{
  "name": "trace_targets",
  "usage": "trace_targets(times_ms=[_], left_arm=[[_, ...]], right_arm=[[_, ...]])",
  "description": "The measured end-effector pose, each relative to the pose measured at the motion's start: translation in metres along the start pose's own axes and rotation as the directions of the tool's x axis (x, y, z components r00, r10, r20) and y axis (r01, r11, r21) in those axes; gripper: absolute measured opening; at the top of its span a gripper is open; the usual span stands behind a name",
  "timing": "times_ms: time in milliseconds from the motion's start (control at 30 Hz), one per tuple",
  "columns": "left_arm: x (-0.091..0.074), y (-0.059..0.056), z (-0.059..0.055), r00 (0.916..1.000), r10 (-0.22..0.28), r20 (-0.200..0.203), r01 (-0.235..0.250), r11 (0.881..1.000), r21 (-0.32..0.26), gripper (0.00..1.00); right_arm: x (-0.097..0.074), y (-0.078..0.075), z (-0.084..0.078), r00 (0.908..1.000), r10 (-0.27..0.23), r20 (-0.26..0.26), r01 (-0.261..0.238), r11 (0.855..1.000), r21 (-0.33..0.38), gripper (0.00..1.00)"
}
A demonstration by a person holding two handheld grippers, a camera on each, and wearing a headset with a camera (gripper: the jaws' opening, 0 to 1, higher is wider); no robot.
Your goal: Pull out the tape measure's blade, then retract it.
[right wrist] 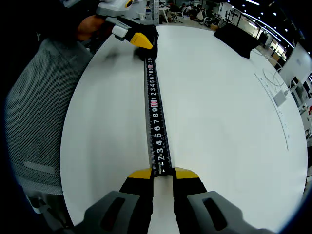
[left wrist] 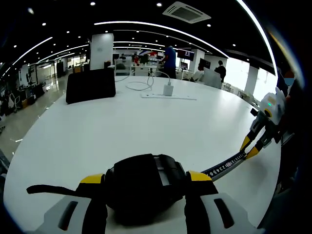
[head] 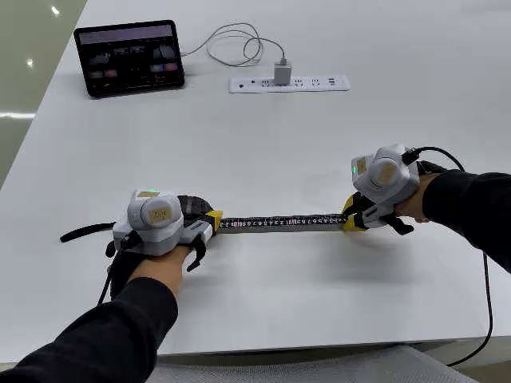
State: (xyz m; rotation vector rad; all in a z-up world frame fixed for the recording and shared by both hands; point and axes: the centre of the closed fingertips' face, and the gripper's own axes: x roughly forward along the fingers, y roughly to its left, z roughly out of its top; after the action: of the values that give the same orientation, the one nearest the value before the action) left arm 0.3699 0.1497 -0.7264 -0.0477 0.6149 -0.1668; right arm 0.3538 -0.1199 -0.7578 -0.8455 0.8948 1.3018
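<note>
L: left hand-held gripper [left wrist: 146, 178] clamped around the black tape measure case [left wrist: 144, 190], near the worktop [head: 279, 144] front edge | R: right hand-held gripper [right wrist: 162, 173] pinching the blade [right wrist: 155, 112] tip; blade stretched straight between them, along the near edge | ROOM: bare worktop beyond; tablet [head: 129, 57] and power strip [head: 289, 83] far back

Bright, even overhead light falls on the matte white desk [head: 319, 136], leaving faint, soft-edged shadows near the right tongs [head: 352, 221]. Small round ceiling lamps [left wrist: 92, 4] and light strips [left wrist: 161, 26] show in the left gripper view (bowed by the fisheye). Glare spots dot the glossy greenish floor [head: 20, 80]. Numerals on the black tape blade [right wrist: 155, 112] read sharp close by, blurring farther off.
</note>
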Motion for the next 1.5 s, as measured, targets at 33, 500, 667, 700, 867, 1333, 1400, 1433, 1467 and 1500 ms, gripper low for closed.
trace_targets(times_ms=[33, 500, 667, 700, 867, 1333, 1400, 1433, 1467, 1500], left_arm=[[0.0, 0.0, 0.0, 1.0, 0.0, 0.0, 0.0, 1.0, 0.0, 0.6], [0.0, 0.0, 0.001, 1.0, -0.007, 0.001, 0.007, 1.0, -0.003, 0.6], [0.001, 0.0, 0.001, 1.0, -0.007, 0.0, 0.007, 1.0, -0.006, 0.6], [0.001, 0.001, 0.001, 1.0, -0.007, 0.0, 0.007, 1.0, -0.007, 0.6], [0.002, 0.001, 0.001, 0.9999, -0.012, -0.006, 0.012, 1.0, -0.009, 0.6], [0.002, 0.0, 0.0, 0.9997, -0.018, -0.016, 0.018, 1.0, -0.015, 0.6], [0.002, 0.0, 0.0, 0.9997, -0.019, -0.017, 0.019, 1.0, -0.017, 0.61], [0.002, 0.0, 0.0, 0.9996, -0.02, -0.018, 0.019, 1.0, -0.016, 0.61], [0.002, 0.0, 0.0, 0.9996, -0.02, -0.019, 0.02, 1.0, -0.017, 0.61], [0.002, 0.0, 0.0, 0.9996, -0.022, -0.018, 0.021, 1.0, -0.017, 0.61]], right_arm=[[0.0, 0.0, 0.0, 1.0, -0.002, 0.002, 0.002, 1.0, 0.005, 0.1], [0.001, 0.002, 0.006, 0.9999, -0.004, 0.015, 0.004, 1.0, 0.001, 0.1], [0.002, 0.001, 0.008, 0.9997, -0.002, 0.026, 0.001, 1.0, 0.03, 0.1], [0.002, 0.001, 0.008, 0.9996, -0.002, 0.028, 0.001, 1.0, 0.028, 0.1], [0.003, 0.002, 0.011, 0.9997, -0.003, 0.024, 0.002, 1.0, 0.019, 0.11], [0.008, -0.002, 0.013, 0.9997, 0.0, 0.023, -0.001, 1.0, 0.021, 0.11], [0.009, -0.002, 0.014, 0.9997, 0.001, 0.023, -0.001, 1.0, 0.019, 0.11], [0.009, -0.002, 0.014, 0.9997, 0.001, 0.023, -0.001, 1.0, 0.019, 0.11], [0.009, -0.002, 0.014, 0.9997, 0.001, 0.023, -0.002, 1.0, 0.02, 0.11], [0.009, -0.002, 0.014, 0.9997, 0.001, 0.023, -0.001, 1.0, 0.019, 0.11]])
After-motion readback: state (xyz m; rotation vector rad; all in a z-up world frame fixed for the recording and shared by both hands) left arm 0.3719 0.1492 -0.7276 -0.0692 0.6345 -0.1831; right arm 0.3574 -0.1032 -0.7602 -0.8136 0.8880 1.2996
